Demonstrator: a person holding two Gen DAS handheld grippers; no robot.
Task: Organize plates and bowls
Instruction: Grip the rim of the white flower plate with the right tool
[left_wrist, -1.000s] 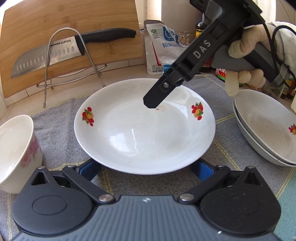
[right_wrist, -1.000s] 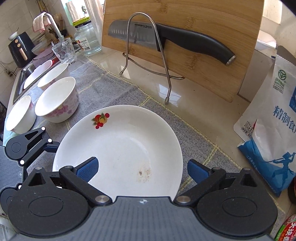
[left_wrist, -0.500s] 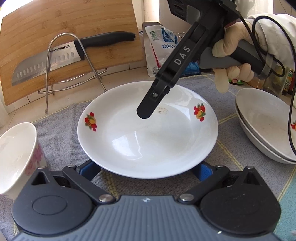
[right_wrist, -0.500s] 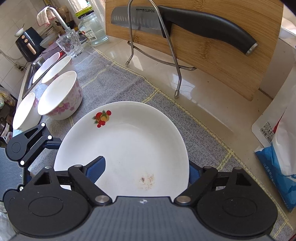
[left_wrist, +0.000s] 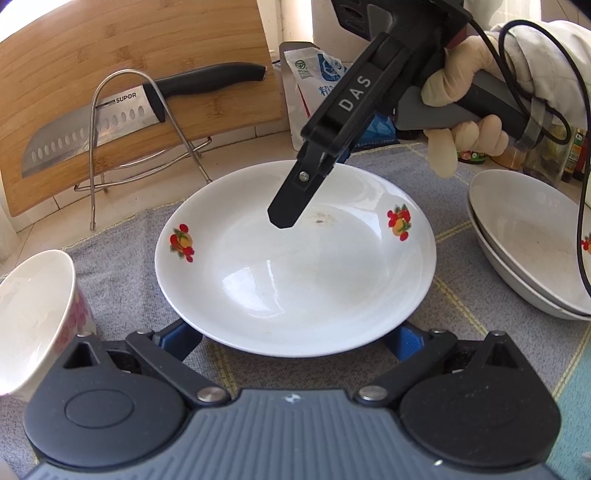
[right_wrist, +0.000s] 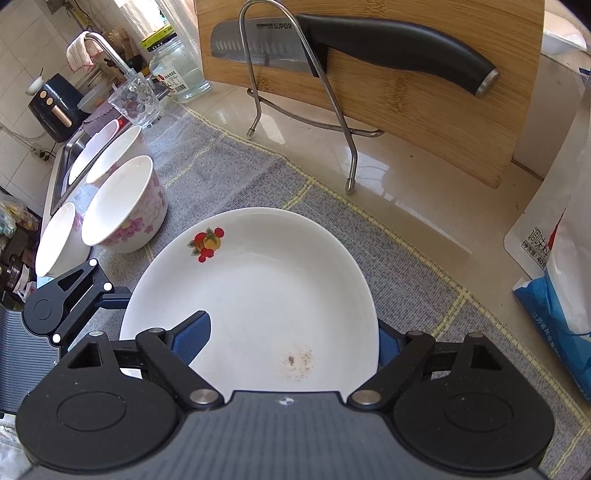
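Plate (right_wrist: 258, 295) lies on grey mat (right_wrist: 229, 173), its rim between the spread, unclenched jaws of right gripper (right_wrist: 291, 334). Left gripper (left_wrist: 295, 341), jaws also wide, straddles the opposite rim. Right looks nearer a grasp.

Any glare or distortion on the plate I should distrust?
Left wrist view: a window reflection glares on the plate bottom; the stain stays readable. Right wrist view: fisheye warps the plate's rim; the countertop shines, the plate is evenly lit.

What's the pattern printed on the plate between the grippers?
White plate with small red-and-orange fruit motifs on its rim; the left wrist view shows two.
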